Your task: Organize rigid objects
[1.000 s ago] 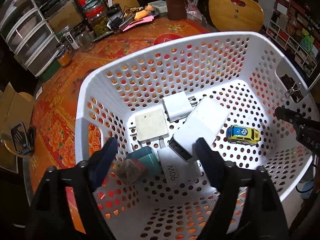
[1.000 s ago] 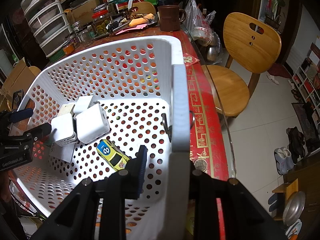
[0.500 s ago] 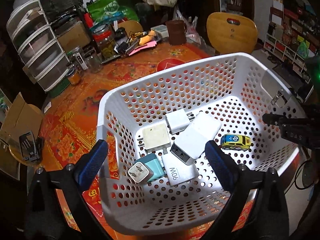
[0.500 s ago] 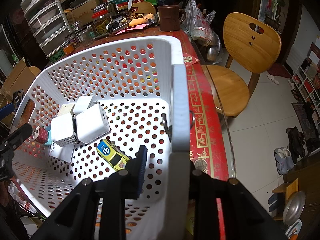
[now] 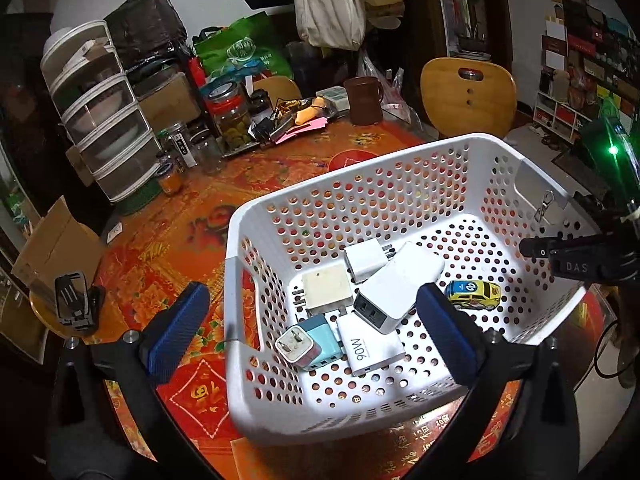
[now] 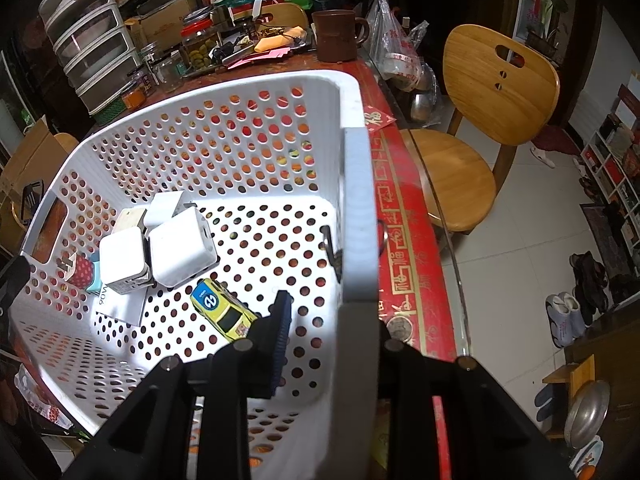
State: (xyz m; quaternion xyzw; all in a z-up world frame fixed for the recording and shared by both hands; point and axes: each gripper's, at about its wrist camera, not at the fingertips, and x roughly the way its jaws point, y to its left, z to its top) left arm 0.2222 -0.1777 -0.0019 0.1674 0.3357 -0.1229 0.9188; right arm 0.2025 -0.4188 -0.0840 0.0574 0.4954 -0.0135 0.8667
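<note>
My left gripper has just been opening — jaws wide, nothing between them; the chargers and toy car lie in the basket; my right gripper clamps its rim; next, I judge — another loose object.

Both grippers are black, with ribbed blue pads on their fingers and silver screws.

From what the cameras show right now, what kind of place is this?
Most likely a lived-in home dining area: a cluttered table with a red patterned cloth, wooden chairs beside it, shoes on the tiled floor.
</note>
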